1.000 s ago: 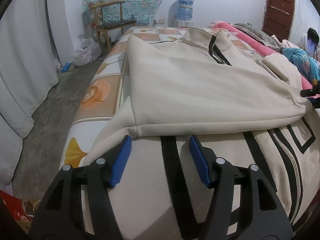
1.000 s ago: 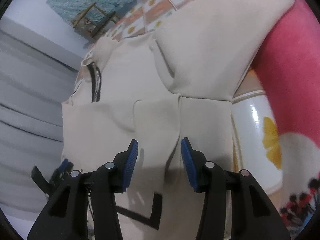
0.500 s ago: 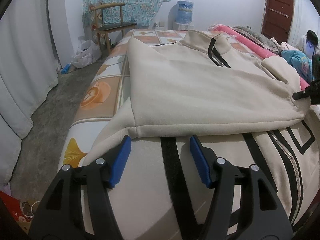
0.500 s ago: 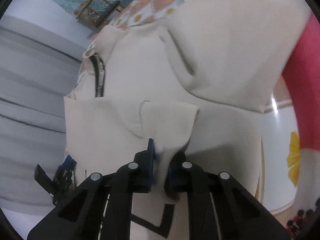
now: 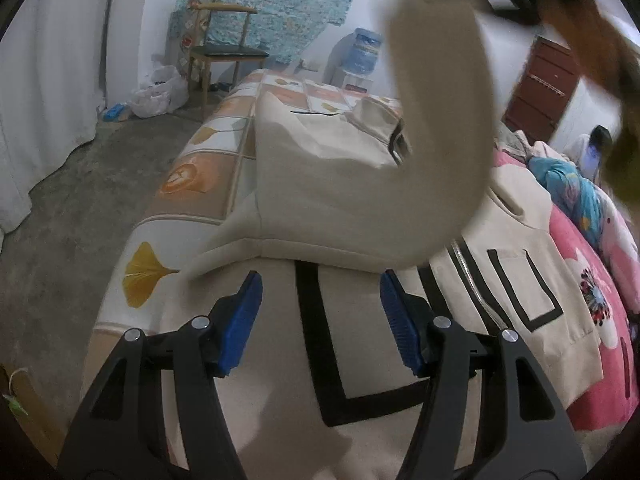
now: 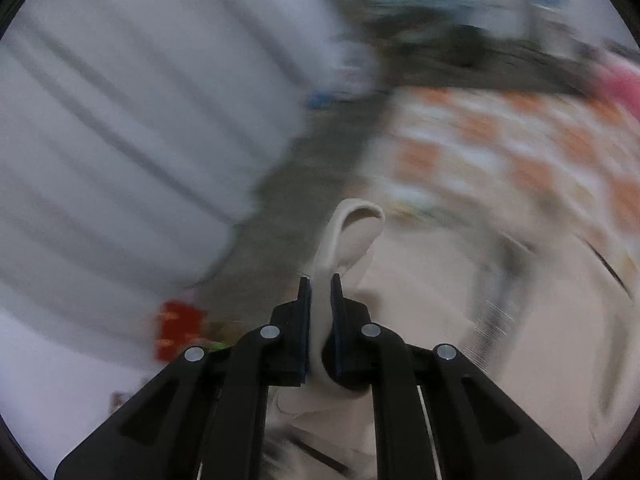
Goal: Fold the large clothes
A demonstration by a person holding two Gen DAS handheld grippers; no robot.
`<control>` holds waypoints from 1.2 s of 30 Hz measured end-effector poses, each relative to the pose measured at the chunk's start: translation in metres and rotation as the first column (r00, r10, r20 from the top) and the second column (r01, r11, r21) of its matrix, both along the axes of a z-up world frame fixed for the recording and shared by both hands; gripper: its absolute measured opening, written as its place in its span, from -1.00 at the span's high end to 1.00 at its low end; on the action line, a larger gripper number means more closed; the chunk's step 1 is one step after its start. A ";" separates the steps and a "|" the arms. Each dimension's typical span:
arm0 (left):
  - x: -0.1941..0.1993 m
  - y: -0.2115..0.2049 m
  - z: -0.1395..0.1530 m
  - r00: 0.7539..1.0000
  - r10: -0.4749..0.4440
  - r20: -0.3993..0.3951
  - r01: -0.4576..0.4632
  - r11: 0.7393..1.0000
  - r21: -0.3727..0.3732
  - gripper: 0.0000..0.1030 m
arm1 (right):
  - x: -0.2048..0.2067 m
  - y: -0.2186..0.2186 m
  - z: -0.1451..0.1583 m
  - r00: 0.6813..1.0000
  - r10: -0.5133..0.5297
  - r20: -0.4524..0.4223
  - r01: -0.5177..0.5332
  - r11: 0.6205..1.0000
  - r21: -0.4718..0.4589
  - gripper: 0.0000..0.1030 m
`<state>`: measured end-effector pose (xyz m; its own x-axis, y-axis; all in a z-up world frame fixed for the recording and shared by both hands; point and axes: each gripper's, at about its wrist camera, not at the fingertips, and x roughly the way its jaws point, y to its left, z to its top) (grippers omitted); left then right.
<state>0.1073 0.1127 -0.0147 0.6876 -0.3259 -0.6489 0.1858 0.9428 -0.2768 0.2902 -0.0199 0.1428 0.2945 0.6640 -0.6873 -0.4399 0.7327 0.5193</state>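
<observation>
Between the right gripper's (image 6: 320,292) clamped pads, a thin cuff of the cream sleeve (image 5: 440,128) swings toward twelve o'clock. Such a shallow pinch could slip. The left gripper (image 5: 320,304) hovers half-open, empty.

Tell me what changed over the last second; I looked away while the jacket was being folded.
The right gripper closed on a fold of the cream jacket's sleeve and lifted it up off the bed, so the sleeve now hangs across the left wrist view. The left gripper stayed open above the jacket's black-striped front, holding nothing. The jacket's body stayed on the bed.
</observation>
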 end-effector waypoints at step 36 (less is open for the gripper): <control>0.048 0.003 -0.021 0.964 0.256 -0.069 -0.229 0.935 0.271 -0.13 | -0.029 -0.258 -0.180 0.921 -0.367 -0.134 0.342 0.923 -0.176 0.82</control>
